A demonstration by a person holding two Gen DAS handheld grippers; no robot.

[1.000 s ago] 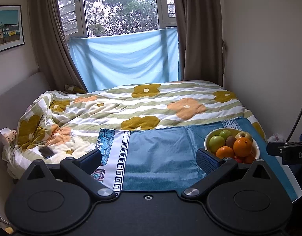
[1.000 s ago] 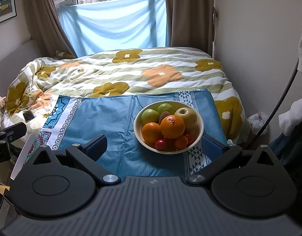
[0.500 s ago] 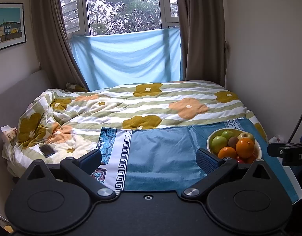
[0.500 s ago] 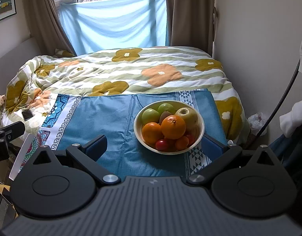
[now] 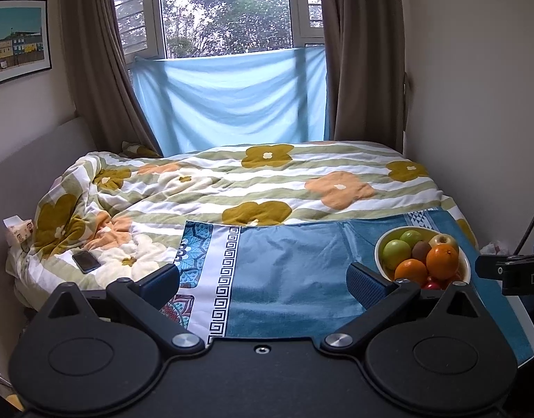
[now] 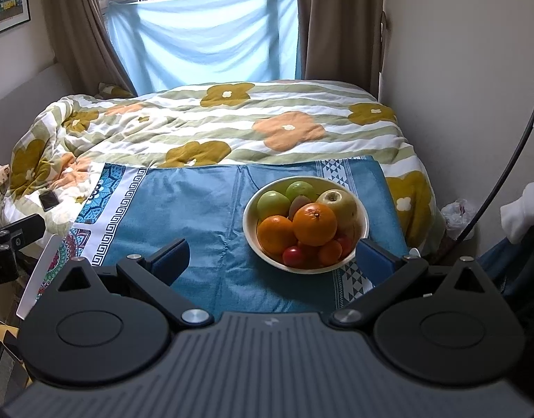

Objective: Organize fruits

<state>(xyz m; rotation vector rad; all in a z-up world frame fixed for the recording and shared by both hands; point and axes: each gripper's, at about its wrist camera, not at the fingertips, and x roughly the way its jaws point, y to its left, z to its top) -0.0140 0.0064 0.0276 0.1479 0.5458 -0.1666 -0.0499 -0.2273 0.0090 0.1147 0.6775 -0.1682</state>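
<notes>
A cream bowl (image 6: 363, 210) heaped with fruit sits on a blue cloth (image 6: 204, 209) at the near end of the bed. In it lie two oranges (image 6: 315, 223), green apples (image 6: 273, 204), a yellow apple (image 6: 339, 203), a brown kiwi and small red fruits (image 6: 293, 255). My right gripper (image 6: 272, 256) hovers open just short of the bowl, nothing between its fingers. My left gripper (image 5: 263, 280) is open over the cloth, with the bowl (image 5: 381, 249) to its right behind its right finger.
A flowered duvet (image 5: 267, 181) covers the bed beyond the cloth. A phone (image 5: 86, 261) lies on it at the left. Walls close in on the right and left; curtains and a window stand at the far end. A person's white sleeve (image 6: 523, 209) shows at right.
Both views have tilted up slightly, so the bed and bowl sit a little lower in frame. Both grippers stay open and the fruit has not moved.
</notes>
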